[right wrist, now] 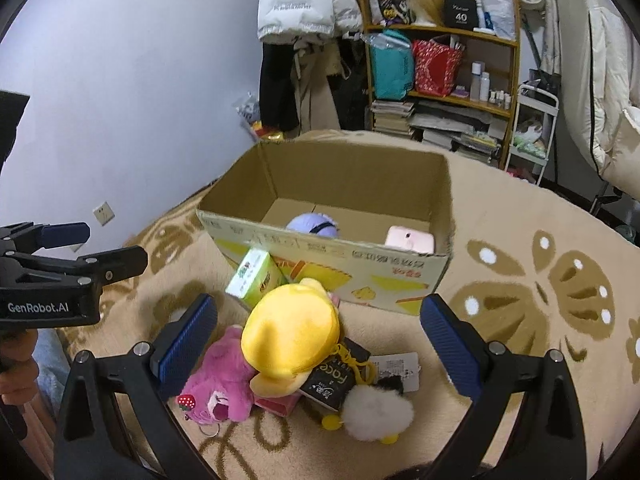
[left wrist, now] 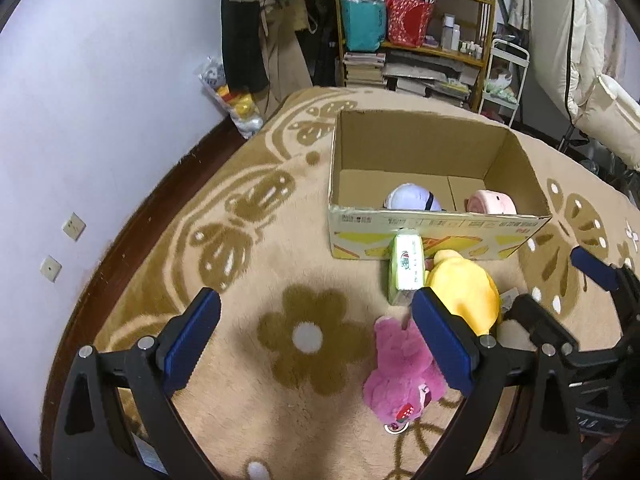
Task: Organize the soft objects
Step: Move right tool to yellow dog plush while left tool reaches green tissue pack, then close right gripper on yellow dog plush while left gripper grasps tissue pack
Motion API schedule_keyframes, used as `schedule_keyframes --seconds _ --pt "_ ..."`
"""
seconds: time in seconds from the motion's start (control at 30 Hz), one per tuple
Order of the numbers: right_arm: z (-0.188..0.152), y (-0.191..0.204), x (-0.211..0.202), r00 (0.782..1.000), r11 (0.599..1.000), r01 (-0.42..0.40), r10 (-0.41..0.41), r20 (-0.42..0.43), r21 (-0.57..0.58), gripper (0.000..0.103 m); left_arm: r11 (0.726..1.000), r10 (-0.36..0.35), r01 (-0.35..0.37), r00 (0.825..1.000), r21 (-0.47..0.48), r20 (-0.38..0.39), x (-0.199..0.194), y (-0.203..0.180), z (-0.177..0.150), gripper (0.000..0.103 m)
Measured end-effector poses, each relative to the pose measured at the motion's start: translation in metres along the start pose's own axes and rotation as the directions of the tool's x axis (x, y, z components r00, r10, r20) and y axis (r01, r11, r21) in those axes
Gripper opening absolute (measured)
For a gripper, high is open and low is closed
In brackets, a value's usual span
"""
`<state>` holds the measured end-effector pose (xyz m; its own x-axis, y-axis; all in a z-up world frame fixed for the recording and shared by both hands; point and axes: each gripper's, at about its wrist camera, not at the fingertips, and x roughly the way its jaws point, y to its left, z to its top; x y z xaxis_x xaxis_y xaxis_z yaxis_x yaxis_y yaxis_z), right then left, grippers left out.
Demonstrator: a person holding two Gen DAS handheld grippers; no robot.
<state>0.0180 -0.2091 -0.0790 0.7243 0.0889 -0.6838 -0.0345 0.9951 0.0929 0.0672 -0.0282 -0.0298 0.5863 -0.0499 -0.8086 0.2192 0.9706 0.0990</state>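
Right wrist view looks down on a pile of soft toys on the patterned rug [right wrist: 520, 216], just near of a cardboard box [right wrist: 360, 184]. The right hand-held gripper [right wrist: 320, 344] has its jaws wide apart and holds nothing; the yellow plush [right wrist: 292, 328] lies straight ahead between its fingers, touching the pink plush bear [right wrist: 224, 376] on its left. A white fluffy toy [right wrist: 376, 412] sits nearer and slightly right. A green carton [right wrist: 256, 276] leans against the box's near wall, just far of the yellow plush.

Inside the box already lie a lavender round plush [right wrist: 316, 226] and a pink rolled item [right wrist: 410, 240], so I judge the sorting partly done.

The left hand-held gripper [left wrist: 316, 340] is also spread open and empty, over bare rug. In the left wrist view, the pink plush bear [left wrist: 400, 376] lies to its right, by its right finger, with the yellow plush [left wrist: 464, 292] beyond. The right one is therefore the nearer to the yellow plush, whose long axis runs roughly near-to-far, so the open jaws look set to close across its width.

Readable writing: "GenRobot.AI" on the left tool's body, "Face" on a dark card [right wrist: 336, 380] under the yellow plush, and "40" on a black box [right wrist: 461, 12] on the far shelf [right wrist: 440, 32]. Printing on the box's front is too blurred to read.
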Motion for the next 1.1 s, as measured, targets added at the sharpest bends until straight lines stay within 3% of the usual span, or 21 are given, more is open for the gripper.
schedule_keyframes --seconds 0.43,0.8,0.97,1.1 --pt "-0.012 0.016 0.046 0.994 0.998 -0.026 0.019 -0.108 -0.064 0.103 0.999 -0.033 0.030 0.996 -0.037 -0.079 0.034 -0.002 0.004 0.096" --pt "-0.022 0.021 0.084 0.976 0.996 -0.053 0.036 -0.216 -0.075 0.103 0.997 -0.075 0.070 0.988 -0.036 -0.133 0.062 -0.010 0.004 0.096" --pt "-0.025 0.017 0.095 0.966 0.997 -0.071 0.058 -0.252 -0.043 0.082 0.995 -0.099 0.094 0.984 -0.040 -0.146 0.073 -0.014 0.005 0.096" --pt "-0.022 0.015 0.091 0.971 0.997 -0.071 0.060 -0.231 -0.037 0.076 0.992 -0.127 0.122 0.981 -0.040 -0.144 0.078 -0.018 0.007 0.096"
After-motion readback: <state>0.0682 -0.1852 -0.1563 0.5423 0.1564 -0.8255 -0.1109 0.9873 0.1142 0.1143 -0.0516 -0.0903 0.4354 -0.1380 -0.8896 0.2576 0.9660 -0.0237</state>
